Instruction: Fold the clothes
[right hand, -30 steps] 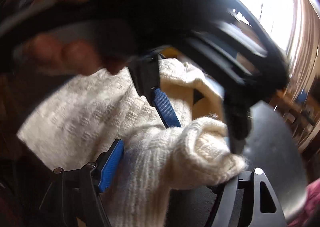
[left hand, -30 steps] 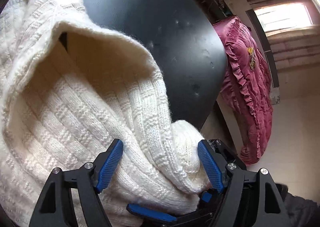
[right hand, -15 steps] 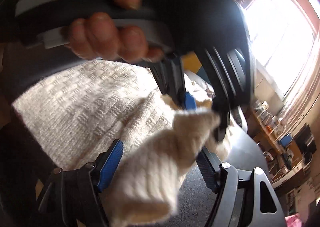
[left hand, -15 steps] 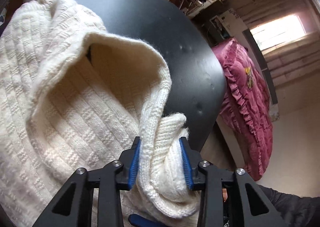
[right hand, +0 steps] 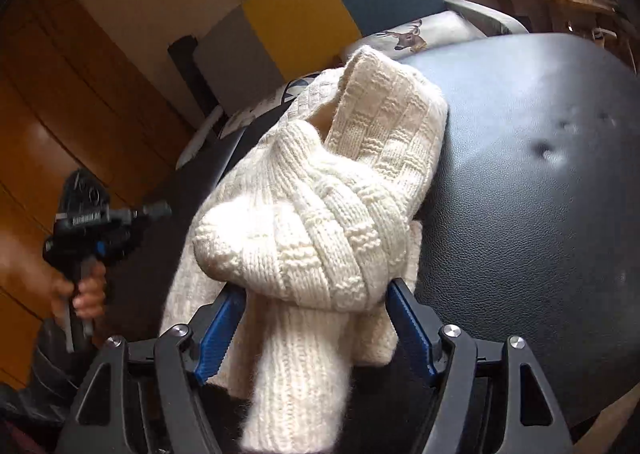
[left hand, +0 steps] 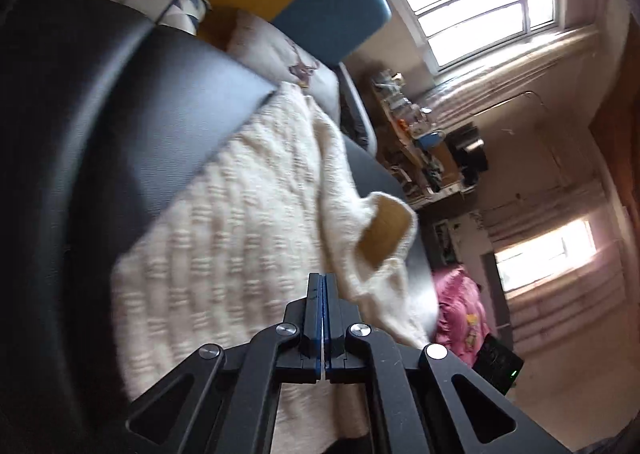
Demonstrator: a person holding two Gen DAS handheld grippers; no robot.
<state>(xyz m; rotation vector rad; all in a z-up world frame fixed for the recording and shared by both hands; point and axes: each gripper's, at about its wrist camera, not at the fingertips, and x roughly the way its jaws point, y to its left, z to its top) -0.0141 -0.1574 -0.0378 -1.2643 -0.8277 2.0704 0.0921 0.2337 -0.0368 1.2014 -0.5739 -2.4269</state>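
A cream knitted sweater (right hand: 320, 213) lies bunched on a round black leather table (right hand: 540, 213). My right gripper (right hand: 316, 318) is open, its blue pads on either side of a rolled part of the sweater, with the cuff hanging down between them. My left gripper (left hand: 323, 286) is shut and empty, held above the sweater (left hand: 240, 234) in the left wrist view. It also shows in the right wrist view (right hand: 156, 209), off to the left of the sweater and held in a hand.
A chair with a yellow and blue back (right hand: 340, 1) and a deer-print cushion (right hand: 412, 33) stands behind the table. A wooden cabinet (right hand: 60, 113) is at the left. A shelf with clutter (left hand: 420, 141) and pink bedding (left hand: 460, 314) lie beyond.
My left gripper has let go of the sweater, shut empty and pulled away to the left. My right gripper now straddles the folded sweater, which lies on the table.
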